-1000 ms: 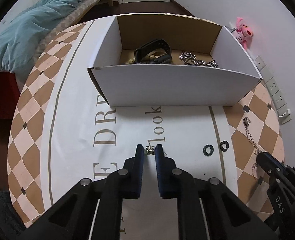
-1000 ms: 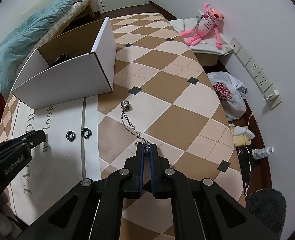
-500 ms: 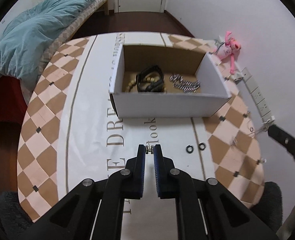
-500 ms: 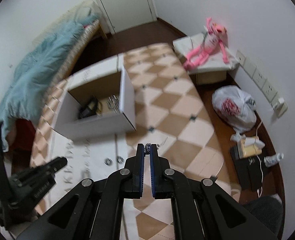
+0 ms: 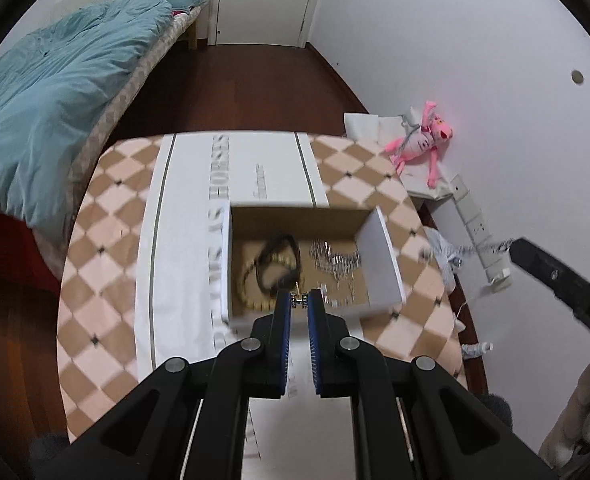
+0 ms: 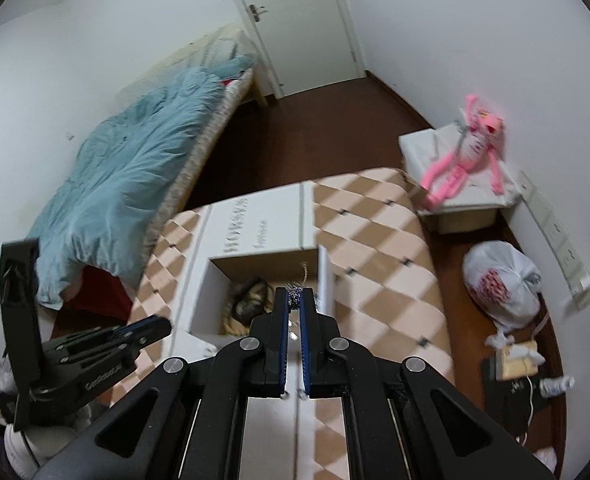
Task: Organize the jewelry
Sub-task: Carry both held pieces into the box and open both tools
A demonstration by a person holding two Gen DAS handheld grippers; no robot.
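The box (image 5: 379, 256) sits on the table (image 5: 107, 248), and inside it a bracelet (image 5: 279, 256) lies left of a chain (image 5: 335, 264). Left of the box, off the table, the bed (image 5: 55, 92); right, the plush toy (image 5: 423, 144); beyond, the door (image 5: 267, 0).

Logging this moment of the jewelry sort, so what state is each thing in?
Left gripper: shut on small gold piece, raised near box.
Right gripper: shut on silver chain, raised near box.
Cardboard box: open-topped, on the table.
Black band: inside box.
Door: closed.
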